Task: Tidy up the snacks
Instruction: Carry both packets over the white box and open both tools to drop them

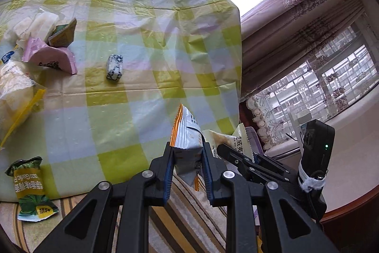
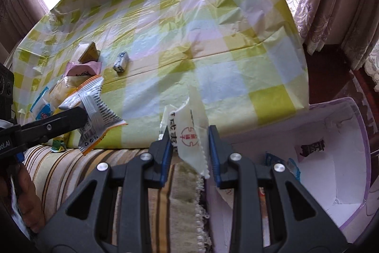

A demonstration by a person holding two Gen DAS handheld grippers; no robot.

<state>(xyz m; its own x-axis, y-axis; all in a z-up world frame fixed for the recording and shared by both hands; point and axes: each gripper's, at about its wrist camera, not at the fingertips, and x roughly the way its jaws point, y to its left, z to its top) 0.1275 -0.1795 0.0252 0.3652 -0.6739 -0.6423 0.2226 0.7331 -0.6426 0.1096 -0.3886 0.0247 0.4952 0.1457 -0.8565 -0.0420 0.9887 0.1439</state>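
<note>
A silver-and-orange snack packet (image 1: 188,134) stood nearly upright, clamped between the blue-lined fingers of the left tongs (image 1: 187,153), held just off the near edge of the table (image 1: 142,98) and above a striped cloth (image 1: 184,212) below it. Beside it, the right tongs (image 2: 189,148) gripped a pale, translucent packet (image 2: 189,134) with red and black print, its serrated end hanging down between the fingers; it too hung over the striped cloth, close to the table's front edge. Just to the right of that sat a white box with a lilac rim (image 2: 350,181), its mouth open toward the tongs, with a few small wrappers lying inside. On the checked green-and-yellow plastic cover, a small white-and-dark wrapped sweet (image 1: 115,66) lay alone near the middle, with open cloth all around it. To the left a heap of snacks crowded together: a pink packet (image 1: 54,56), a tan one (image 1: 64,33) leaning on it, and pale bags in clear wrapping (image 1: 14,87). A green garlic-pea packet (image 1: 29,186) lay at the near edge, half over onto the striped cloth. The table's far and right edges dropped away toward curtains and a window. The two tongs were near each other, both angled forward toward the table.
</note>
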